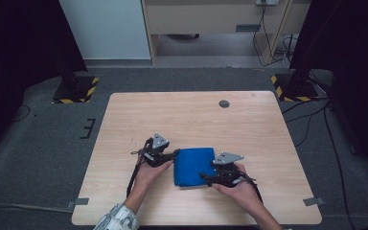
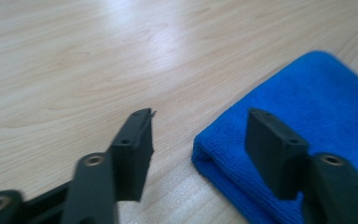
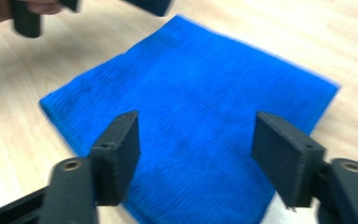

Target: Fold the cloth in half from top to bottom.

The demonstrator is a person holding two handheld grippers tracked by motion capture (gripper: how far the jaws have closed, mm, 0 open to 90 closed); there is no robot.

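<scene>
blue cloth (image 1: 192,166): 1 | claws: 2 | table (image 1: 191,115): 1

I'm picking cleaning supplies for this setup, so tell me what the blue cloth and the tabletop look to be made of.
Blue cloth: soft textile, probably microfibre or terry; a fine ribbed nap shows, matte, with a plump folded edge.
Tabletop: pale wood or wood-look laminate; grain lines run across it, and a soft sheen suggests a smooth sealed finish. Which of the two it is cannot be told.

Dim overhead picture; soft, slightly blurred close-ups.
</scene>
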